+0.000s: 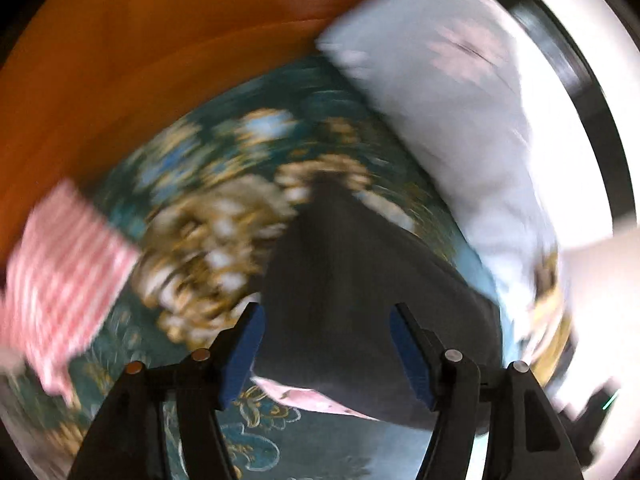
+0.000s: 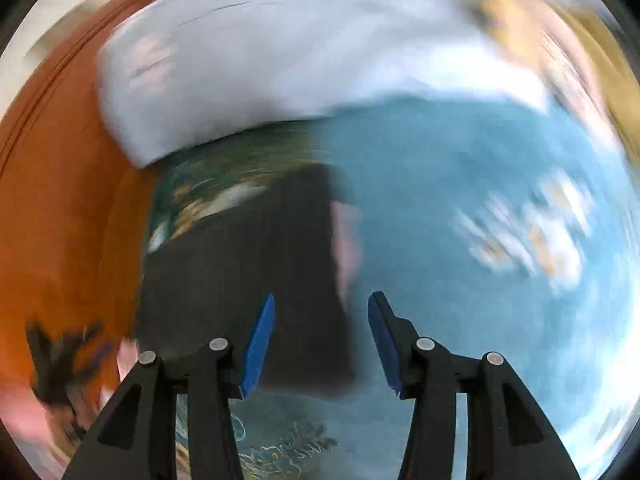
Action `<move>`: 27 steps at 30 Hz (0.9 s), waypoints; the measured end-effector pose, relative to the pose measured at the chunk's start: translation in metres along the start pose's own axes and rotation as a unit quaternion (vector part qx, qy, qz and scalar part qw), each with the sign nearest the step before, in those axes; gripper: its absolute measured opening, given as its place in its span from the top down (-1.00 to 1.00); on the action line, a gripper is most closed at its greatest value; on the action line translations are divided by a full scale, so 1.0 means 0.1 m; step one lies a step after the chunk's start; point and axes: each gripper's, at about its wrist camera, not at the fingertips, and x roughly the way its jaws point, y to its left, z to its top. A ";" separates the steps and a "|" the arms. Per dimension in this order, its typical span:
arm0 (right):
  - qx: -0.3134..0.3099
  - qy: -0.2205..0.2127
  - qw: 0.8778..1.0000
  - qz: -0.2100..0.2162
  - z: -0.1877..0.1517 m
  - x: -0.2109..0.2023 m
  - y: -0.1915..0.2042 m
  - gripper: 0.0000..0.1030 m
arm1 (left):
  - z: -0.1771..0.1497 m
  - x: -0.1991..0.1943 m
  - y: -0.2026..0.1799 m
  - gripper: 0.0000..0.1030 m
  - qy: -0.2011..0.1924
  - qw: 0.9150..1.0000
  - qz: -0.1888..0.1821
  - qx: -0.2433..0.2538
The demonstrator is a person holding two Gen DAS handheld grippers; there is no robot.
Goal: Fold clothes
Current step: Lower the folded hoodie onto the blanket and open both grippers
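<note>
Both views are motion-blurred. A dark grey folded garment (image 1: 352, 280) lies on a teal floral bedspread (image 1: 192, 168), with a pink edge showing under its near side. My left gripper (image 1: 326, 354) is open just above it, blue pads on either side, holding nothing. In the right wrist view the same dark garment (image 2: 240, 280) lies ahead and to the left. My right gripper (image 2: 320, 344) is open over its right edge, holding nothing.
A pale grey pillow (image 1: 452, 100) lies at the far side of the bed, also in the right wrist view (image 2: 260, 68). A red-and-white striped cloth (image 1: 60, 276) lies at the left. An orange wooden headboard (image 1: 140, 40) stands behind.
</note>
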 end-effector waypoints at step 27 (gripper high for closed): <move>-0.115 0.078 0.984 -0.113 -0.60 0.45 -0.06 -0.24 | -0.87 0.67 -0.62 -0.40 0.084 0.988 0.072 0.112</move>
